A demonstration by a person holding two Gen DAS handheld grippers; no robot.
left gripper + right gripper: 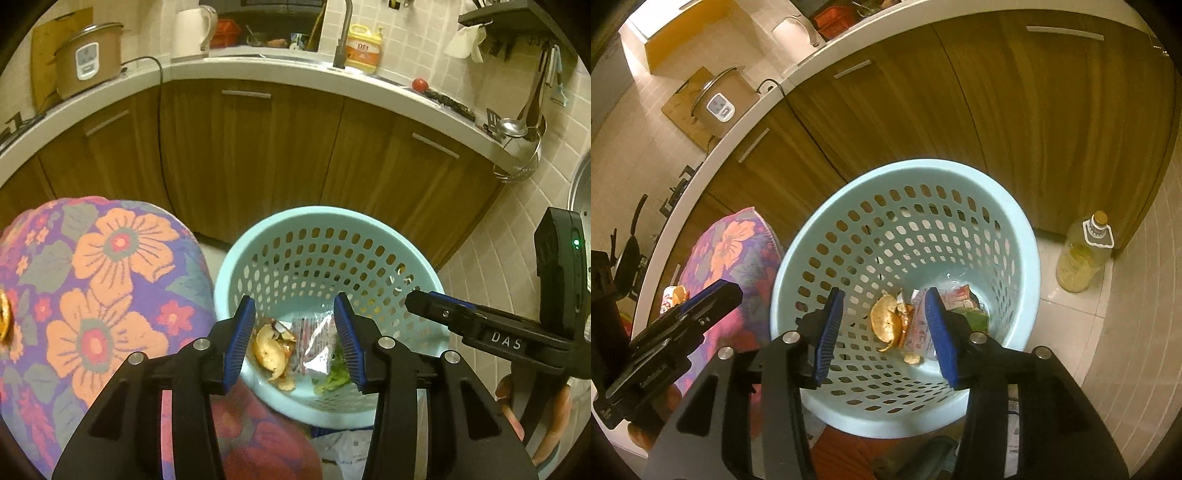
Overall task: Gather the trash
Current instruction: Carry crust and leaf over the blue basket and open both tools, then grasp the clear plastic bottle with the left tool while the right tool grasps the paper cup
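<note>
While both the left gripper (295, 339) and right gripper (884, 332) hang with jaws apart and empty, peels and wrappers (905, 325) lie in the basket (820, 221); next likely fetching more trash.

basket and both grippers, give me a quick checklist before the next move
1. Left gripper empty: ok, fingers apart with nothing between them.
2. Right gripper empty: ok, fingers apart, nothing gripped.
3. Trash inside the basket: ok, orange peel, a foil wrapper and green scraps lie on its bottom.
4. Basket upright: cannot tell, the fisheye bends it.
5. More trash left to collect: not ok, a piece of peel and a red-and-white item sit beyond the floral cushion.
6. Grippers clear of each other: ok, they are apart, one on each side of the basket.
</note>
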